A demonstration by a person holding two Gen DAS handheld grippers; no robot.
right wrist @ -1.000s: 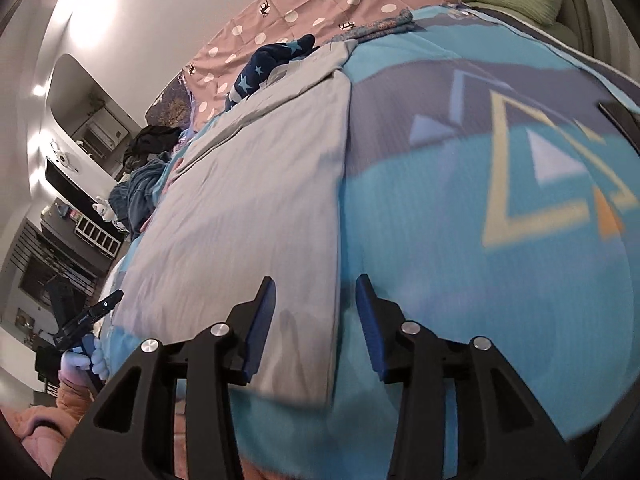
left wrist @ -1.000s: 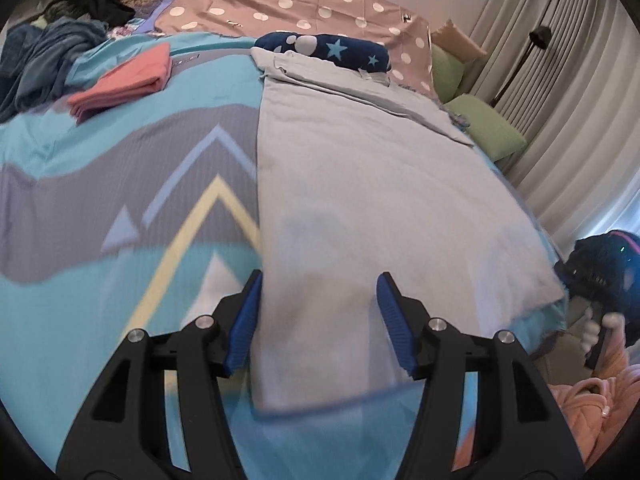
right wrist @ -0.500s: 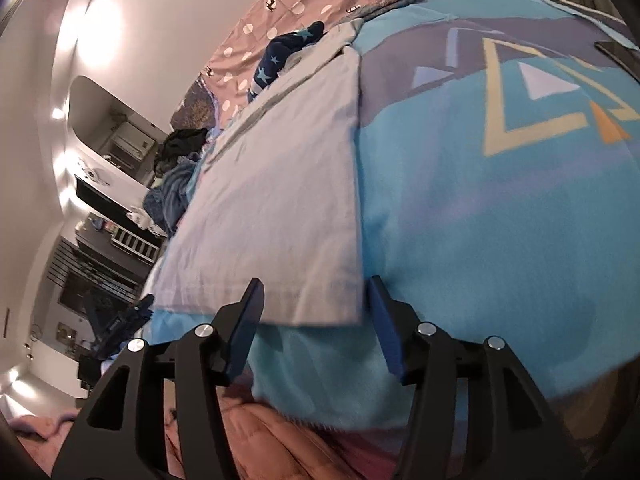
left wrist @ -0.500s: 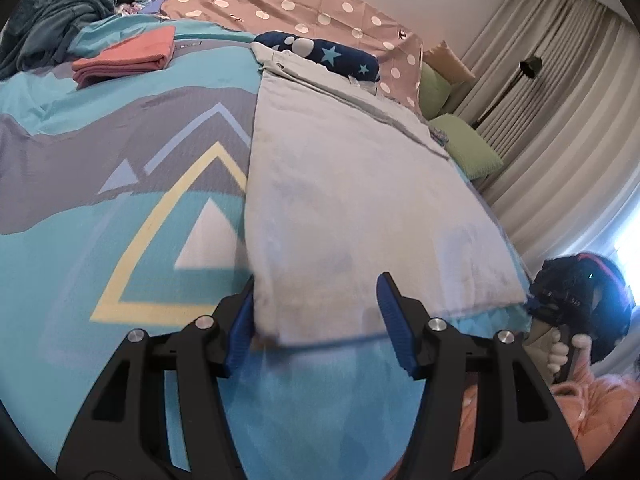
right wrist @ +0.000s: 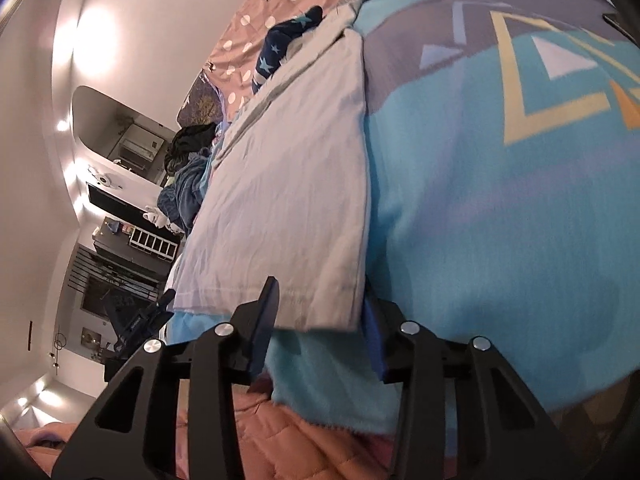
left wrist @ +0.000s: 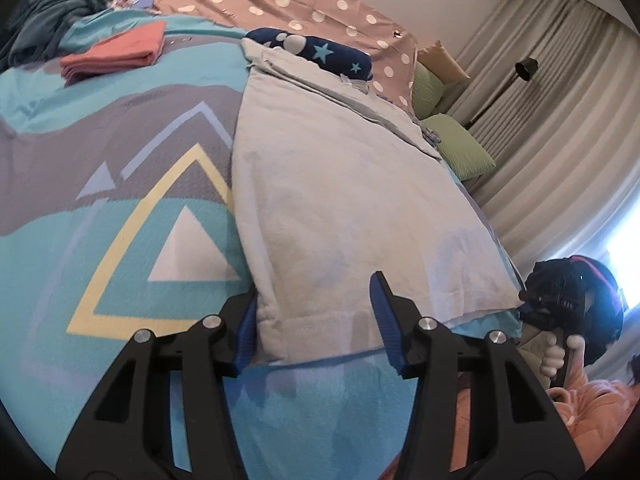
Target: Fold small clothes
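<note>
A pale grey garment (left wrist: 340, 208) lies flat along the turquoise patterned bedspread (left wrist: 120, 200), its hem toward me. My left gripper (left wrist: 316, 320) is open, its blue-padded fingers astride the near left corner of the hem. In the right wrist view the same garment (right wrist: 288, 184) lies on the bedspread (right wrist: 500, 220). My right gripper (right wrist: 320, 320) is open, its fingers either side of the near right corner of the hem. Neither gripper holds the cloth.
A folded coral cloth (left wrist: 116, 52) lies at the far left. A navy star-print item (left wrist: 320, 52) sits at the garment's far end, before a pink dotted pillow (left wrist: 288, 4). Green pillows (left wrist: 456, 148), curtains and a floor lamp stand right. Dark clothes are piled far left (left wrist: 52, 20).
Both grippers have drawn back toward the near edge of the bed, from over the garment's body to its hem corners. Both stay open.
</note>
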